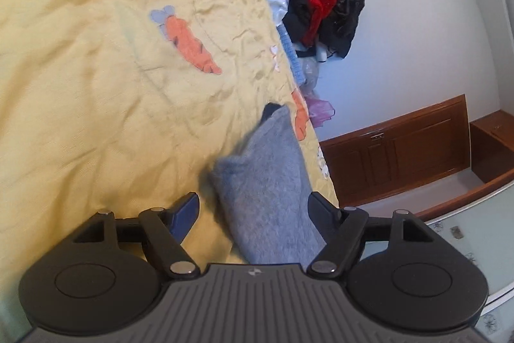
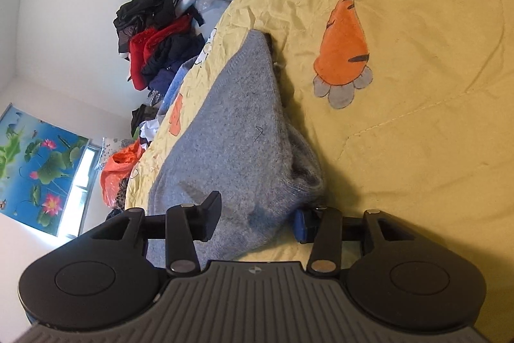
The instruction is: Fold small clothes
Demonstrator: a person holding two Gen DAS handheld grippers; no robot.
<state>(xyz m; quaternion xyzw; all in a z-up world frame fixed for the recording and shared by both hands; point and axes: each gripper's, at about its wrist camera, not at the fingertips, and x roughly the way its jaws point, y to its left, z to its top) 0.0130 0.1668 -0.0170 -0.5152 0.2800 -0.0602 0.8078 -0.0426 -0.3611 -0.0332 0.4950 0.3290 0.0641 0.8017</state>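
A grey knitted garment point(image 1: 266, 182) lies folded on the yellow carrot-print quilt point(image 1: 96, 69), near the quilt's edge. In the left wrist view my left gripper point(image 1: 255, 212) is open, and the near end of the garment runs between its fingers; the blue-padded finger point(image 1: 186, 214) stands clear of the cloth. The right wrist view shows the same garment point(image 2: 237, 134) with a dark inner layer peeking out of its fold. My right gripper point(image 2: 257, 219) is open around the garment's near end, its pads not pressing on the cloth.
A heap of black, red and blue clothes point(image 1: 318, 5) and plastic bags point(image 2: 119, 172) lies along the quilt's far edge against the white wall. A wooden cabinet point(image 1: 404, 147) stands beyond. A lotus poster point(image 2: 35, 163) hangs beside a window.
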